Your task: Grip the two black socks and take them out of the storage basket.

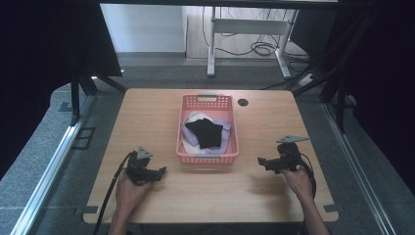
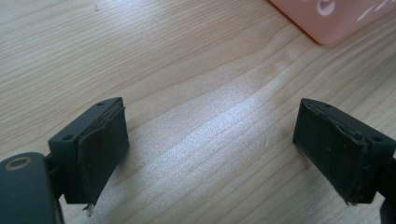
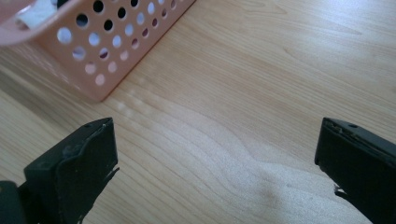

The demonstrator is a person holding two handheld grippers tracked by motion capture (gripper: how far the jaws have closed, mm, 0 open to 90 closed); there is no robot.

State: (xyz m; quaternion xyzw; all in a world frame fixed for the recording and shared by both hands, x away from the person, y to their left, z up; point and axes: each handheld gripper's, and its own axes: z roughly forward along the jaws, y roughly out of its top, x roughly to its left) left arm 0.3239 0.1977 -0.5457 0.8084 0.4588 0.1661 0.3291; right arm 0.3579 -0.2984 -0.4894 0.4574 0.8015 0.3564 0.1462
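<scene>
1. The left black two-jaw gripper (image 1: 161, 171) sits low over the table on the near left, held in the person's left hand (image 1: 131, 188). Its jaws stand wide apart with nothing between them, and they point toward the basket's near left corner.
2. In the left gripper view, the same gripper (image 2: 210, 149) shows bare wood grain between its two worn black pads (image 2: 105, 149), with a corner of the pink basket (image 2: 334, 18) at the upper right.
3. The right black two-jaw gripper (image 1: 261, 160) is on the near right, held in the right hand (image 1: 297, 178), with a grey three-cornered plate (image 1: 292, 139) on top. Its jaws are also spread wide and grip nothing, and they point left toward the basket.
4. In the right gripper view, that gripper (image 3: 217, 163) frames bare tabletop, and the basket's perforated pink wall (image 3: 107, 42) stands just beyond the left jaw.
5. The pink perforated plastic basket (image 1: 208, 157) rests in the middle of the light wooden table (image 1: 147, 117), between the two grippers and apart from both.
6. Inside the basket lies a black cloth (image 1: 205, 132) on top of pale lilac and white cloth (image 1: 192, 142).
7. A round dark cable hole (image 1: 242, 102) sits in the tabletop, just right of the basket's far end.
</scene>
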